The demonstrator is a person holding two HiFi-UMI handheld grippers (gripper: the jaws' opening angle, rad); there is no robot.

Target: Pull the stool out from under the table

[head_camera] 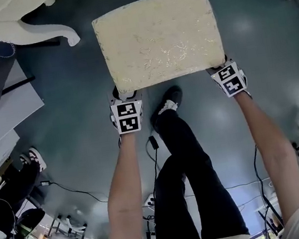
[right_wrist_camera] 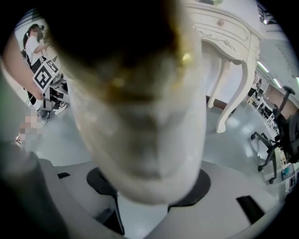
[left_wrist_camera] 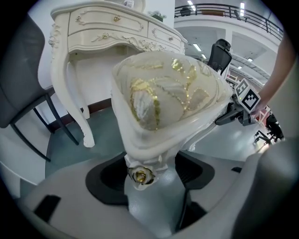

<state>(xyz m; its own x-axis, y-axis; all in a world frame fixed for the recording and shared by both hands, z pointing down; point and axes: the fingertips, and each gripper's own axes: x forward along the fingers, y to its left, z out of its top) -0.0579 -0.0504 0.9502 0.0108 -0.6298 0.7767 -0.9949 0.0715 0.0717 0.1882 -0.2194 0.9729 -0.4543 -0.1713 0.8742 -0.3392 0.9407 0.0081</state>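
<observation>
- The stool (head_camera: pixel 158 39) is over open grey floor (head_camera: pixel 270 29), apart from the table (head_camera: pixel 21 21), whose curved leg ends near the stool's far-left corner.
- The left gripper (head_camera: pixel 125 96) pinches the near-left corner at its gold rosette (left_wrist_camera: pixel 141 174).
- The right gripper (head_camera: pixel 221 70) clamps the near-right corner.
- The person's shoe (head_camera: pixel 168 103) sits by the near edge, between the 2 grippers.

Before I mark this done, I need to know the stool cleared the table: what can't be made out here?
- Legs of the stool: head view, hidden under its own seat, so whether it is lifted is unknown.
- The table: head view, cut off by the top-left edge.
- The right gripper: right gripper view, the stool corner is blurred against the lens, so its contact with the fingers is unclear.
</observation>
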